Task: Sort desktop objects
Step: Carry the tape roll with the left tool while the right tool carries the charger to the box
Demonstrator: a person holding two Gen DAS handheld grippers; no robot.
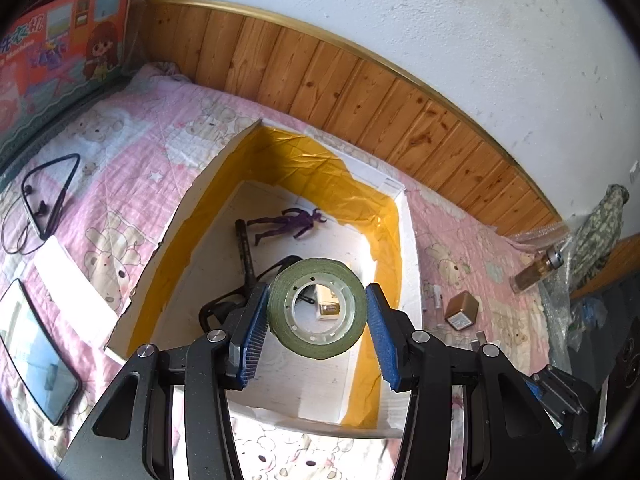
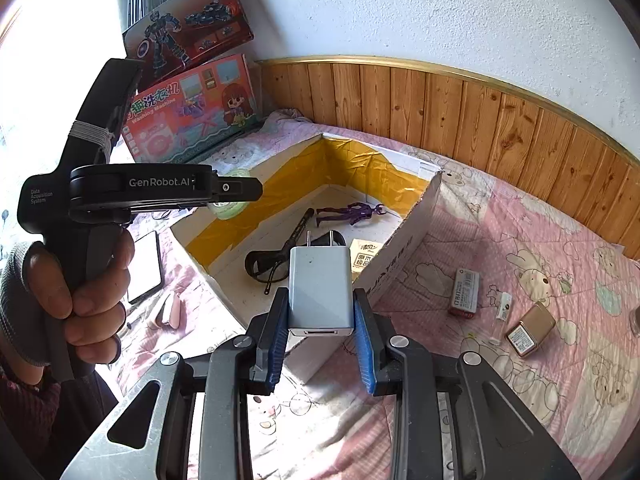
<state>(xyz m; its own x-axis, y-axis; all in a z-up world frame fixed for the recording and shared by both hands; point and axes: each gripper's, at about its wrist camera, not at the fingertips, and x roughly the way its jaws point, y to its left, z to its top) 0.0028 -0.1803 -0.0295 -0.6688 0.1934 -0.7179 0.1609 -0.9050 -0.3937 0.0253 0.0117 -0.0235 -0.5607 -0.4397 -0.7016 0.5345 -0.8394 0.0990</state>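
My left gripper point(image 1: 317, 309) is shut on a green tape roll point(image 1: 318, 342) and holds it above the open white box point(image 1: 408, 240) with yellow tape inside. In the box lie a purple figure point(image 1: 288, 224), a black marker point(image 1: 244, 248), black glasses point(image 1: 224, 304) and a small carton point(image 1: 329, 307). My right gripper point(image 2: 321, 312) is shut on a white USB charger point(image 2: 320, 288), prongs forward, over the box's near corner point(image 2: 400, 256). The left gripper point(image 2: 224, 188) with the tape point(image 2: 230, 210) shows at the left in the right wrist view.
The box sits on a pink quilt. Left of it lie a neckband earphone point(image 1: 48, 200), a phone point(image 1: 40, 352) and toy boxes point(image 2: 192, 116). Right of it lie a gold box point(image 2: 530, 328), a red-white pack point(image 2: 464, 292), a small tube point(image 2: 502, 308) and a perfume bottle point(image 1: 536, 272).
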